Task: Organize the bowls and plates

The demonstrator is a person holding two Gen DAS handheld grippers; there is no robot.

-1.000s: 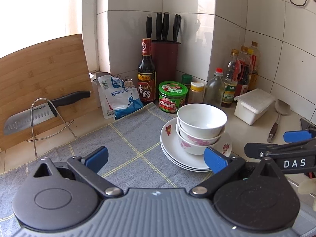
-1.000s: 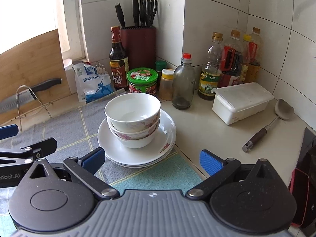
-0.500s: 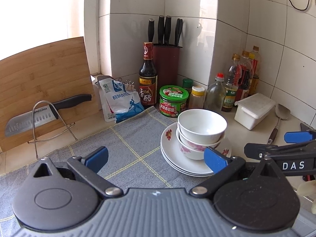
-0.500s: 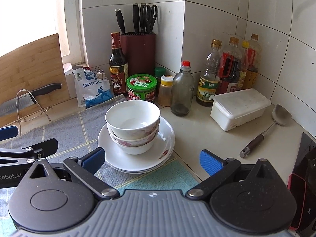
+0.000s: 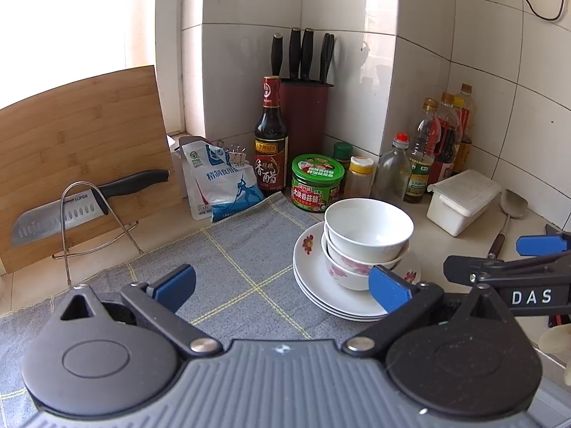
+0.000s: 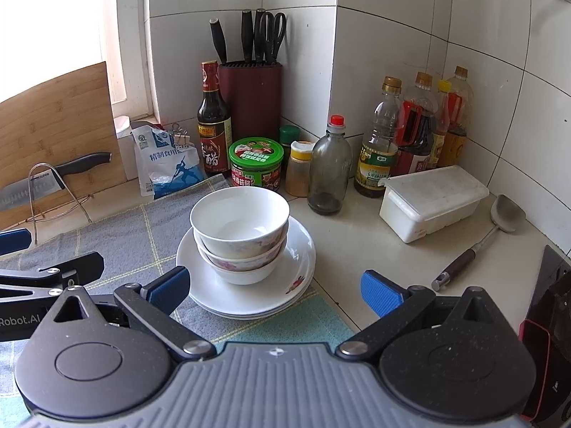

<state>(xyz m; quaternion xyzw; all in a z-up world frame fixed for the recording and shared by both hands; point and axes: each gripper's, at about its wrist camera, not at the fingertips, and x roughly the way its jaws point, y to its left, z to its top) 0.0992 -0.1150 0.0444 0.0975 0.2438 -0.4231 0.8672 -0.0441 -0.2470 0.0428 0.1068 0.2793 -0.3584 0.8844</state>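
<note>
A knife block (image 6: 251, 98) stands behind the vinegar bottle (image 6: 213, 121) and green jar (image 6: 256, 164).

Glossy glazed bowls (image 6: 239, 228), woven cloth (image 5: 228, 260)

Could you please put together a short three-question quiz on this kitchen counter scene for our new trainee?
1. True or false: the stacked white ceramic bowls sit on the stacked white floral plates.
2. Multiple choice: the green-lidded round sauce tub stands (A) in front of the dark red knife block, (B) on the white lidded plastic box, (C) inside a bowl.
3. Fill in: both the left gripper and the right gripper are ____ and hold nothing.

Key: 1 true; 2 A; 3 open.
</note>
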